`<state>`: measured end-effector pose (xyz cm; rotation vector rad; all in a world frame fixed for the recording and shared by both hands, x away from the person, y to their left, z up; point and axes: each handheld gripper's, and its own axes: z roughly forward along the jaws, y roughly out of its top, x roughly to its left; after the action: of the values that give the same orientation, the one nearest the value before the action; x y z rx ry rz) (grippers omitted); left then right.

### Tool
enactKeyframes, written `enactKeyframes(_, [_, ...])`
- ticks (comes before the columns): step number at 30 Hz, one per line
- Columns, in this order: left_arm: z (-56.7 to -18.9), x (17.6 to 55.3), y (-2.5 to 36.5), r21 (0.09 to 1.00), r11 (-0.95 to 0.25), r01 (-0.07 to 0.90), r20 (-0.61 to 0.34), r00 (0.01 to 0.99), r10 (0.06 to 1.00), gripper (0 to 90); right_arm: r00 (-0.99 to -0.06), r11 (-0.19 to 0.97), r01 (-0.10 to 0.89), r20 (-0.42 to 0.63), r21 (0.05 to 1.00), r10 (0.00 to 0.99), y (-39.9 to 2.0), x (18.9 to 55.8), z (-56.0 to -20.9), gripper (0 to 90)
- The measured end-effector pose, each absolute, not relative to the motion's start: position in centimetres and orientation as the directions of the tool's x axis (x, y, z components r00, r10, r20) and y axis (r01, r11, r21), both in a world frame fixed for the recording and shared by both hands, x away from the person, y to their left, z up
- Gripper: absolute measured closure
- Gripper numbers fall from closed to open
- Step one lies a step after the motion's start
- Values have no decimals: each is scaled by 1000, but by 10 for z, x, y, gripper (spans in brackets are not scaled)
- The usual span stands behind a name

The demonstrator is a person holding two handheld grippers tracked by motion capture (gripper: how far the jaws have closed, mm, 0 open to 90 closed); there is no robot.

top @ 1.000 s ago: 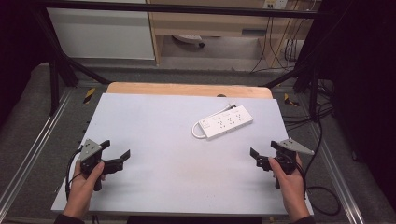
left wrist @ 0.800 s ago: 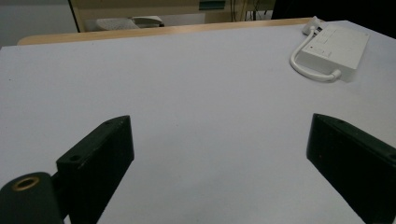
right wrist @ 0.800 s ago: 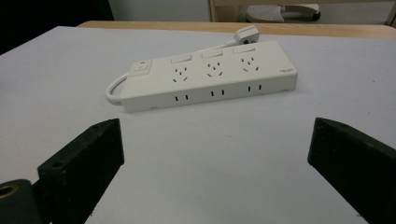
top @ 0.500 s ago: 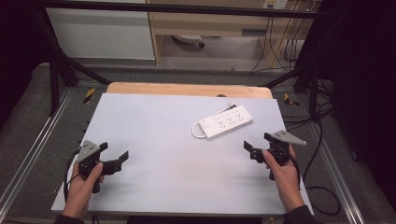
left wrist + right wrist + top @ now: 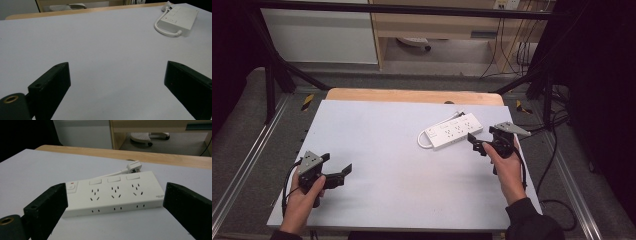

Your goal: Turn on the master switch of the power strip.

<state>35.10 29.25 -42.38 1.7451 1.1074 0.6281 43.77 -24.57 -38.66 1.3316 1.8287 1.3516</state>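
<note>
Now you are on the reaching step: your right gripper [image 5: 478, 141] is close to the white power strip [image 5: 451, 131] and points at it, but it does not touch it yet. The power strip lies flat on the grey table [image 5: 402, 175], toward the far right part, with its white cord [image 5: 424, 144] looped at its left end and its plug [image 5: 133, 166] lying behind it near the wooden edge [image 5: 412, 96]. In the right gripper view the power strip [image 5: 112, 193] sits just in front of the two black jaws, and they stand wide apart with nothing between them. I think your next move is to slide that gripper forward and a bit down, so one jaw goes on each long side of the strip, and then squeeze; keep it level, because the strip is wide and flat and could slip out. Your right hand [image 5: 504, 162] holds its handle with the arm coming up from the near edge, wrist straight. Your left gripper [image 5: 337, 172] waits low over the near left part of the table, well apart from the strip, its jaws spread wide and holding nothing, and your left hand [image 5: 304, 192] is wrapped around the handle
</note>
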Motion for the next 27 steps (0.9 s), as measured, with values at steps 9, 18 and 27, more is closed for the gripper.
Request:
enactKeyframes(9, [-424, 351, 292, 902, -155, 403, -56, 465, 883, 67, -367, -11, 386, 164, 922, 916, -238, 463, -378, 83])
enactKeyframes(18, [-425, 352, 292, 900, -158, 407, -55, 465, 883, 67, -344, -4, 379, 145, 925, 928, -229, 486, -377, 167])
enactKeyframes(27, [-425, 352, 291, 898, -163, 408, -53, 469, 882, 67, -346, 6, 379, 136, 925, 928, -219, 503, -380, 359])
